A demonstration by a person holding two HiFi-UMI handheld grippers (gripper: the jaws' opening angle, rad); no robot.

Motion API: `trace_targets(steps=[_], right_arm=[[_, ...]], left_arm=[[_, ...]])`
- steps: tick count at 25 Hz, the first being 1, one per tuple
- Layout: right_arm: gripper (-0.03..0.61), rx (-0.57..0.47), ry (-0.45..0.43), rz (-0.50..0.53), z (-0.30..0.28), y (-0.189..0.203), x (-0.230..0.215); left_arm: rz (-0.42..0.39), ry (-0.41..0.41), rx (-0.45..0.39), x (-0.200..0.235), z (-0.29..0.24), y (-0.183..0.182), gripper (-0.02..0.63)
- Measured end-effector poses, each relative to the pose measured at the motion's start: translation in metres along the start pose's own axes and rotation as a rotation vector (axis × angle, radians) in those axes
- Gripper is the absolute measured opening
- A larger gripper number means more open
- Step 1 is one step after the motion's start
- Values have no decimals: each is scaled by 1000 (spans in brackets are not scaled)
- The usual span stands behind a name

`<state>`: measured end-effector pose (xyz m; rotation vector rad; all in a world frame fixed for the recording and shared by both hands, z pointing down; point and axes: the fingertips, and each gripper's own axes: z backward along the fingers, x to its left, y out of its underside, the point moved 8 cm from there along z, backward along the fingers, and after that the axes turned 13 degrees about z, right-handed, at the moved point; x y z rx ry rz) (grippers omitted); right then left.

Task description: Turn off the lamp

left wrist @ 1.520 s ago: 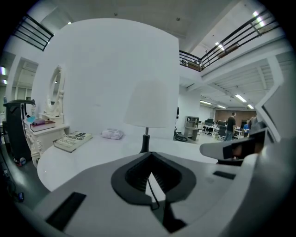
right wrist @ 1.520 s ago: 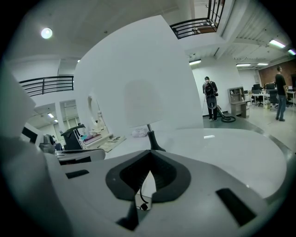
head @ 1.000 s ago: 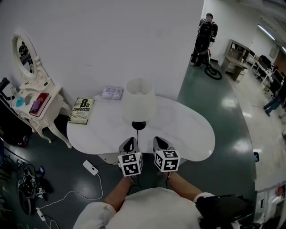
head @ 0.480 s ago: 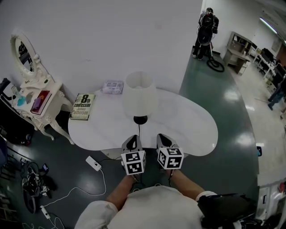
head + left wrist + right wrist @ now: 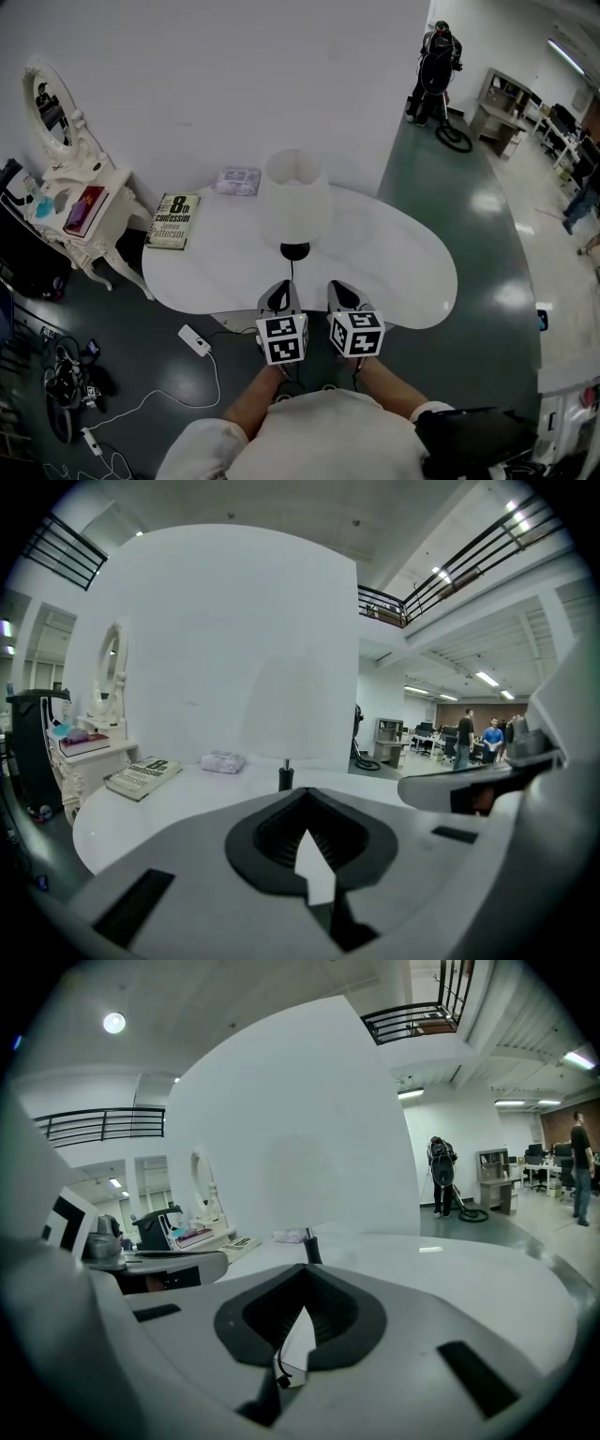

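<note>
A lamp with a white shade and a small black base stands mid-table on the white table. Its thin cord runs toward the front edge. My left gripper and right gripper hover side by side at that edge, just short of the base, touching nothing. In the left gripper view the jaws are shut and empty, with the lamp's stem straight ahead. The right gripper also looks shut and empty, with the stem ahead of it.
A paperback book and a tissue pack lie at the table's back left. A white vanity with a mirror stands to the left. A power strip and cables lie on the floor. People stand far off at the right.
Only the head view has shifted slightly. Both grippers keep the same place at the table's front edge, still shut.
</note>
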<state>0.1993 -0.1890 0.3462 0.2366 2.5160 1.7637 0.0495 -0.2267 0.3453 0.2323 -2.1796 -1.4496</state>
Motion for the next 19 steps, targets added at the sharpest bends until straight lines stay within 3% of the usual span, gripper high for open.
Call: trace_targets(steps=[19], right_arm=[[-2,10,13,-13,9,8,-4]], left_arm=[[8,-15,19,-2,4,12,8]])
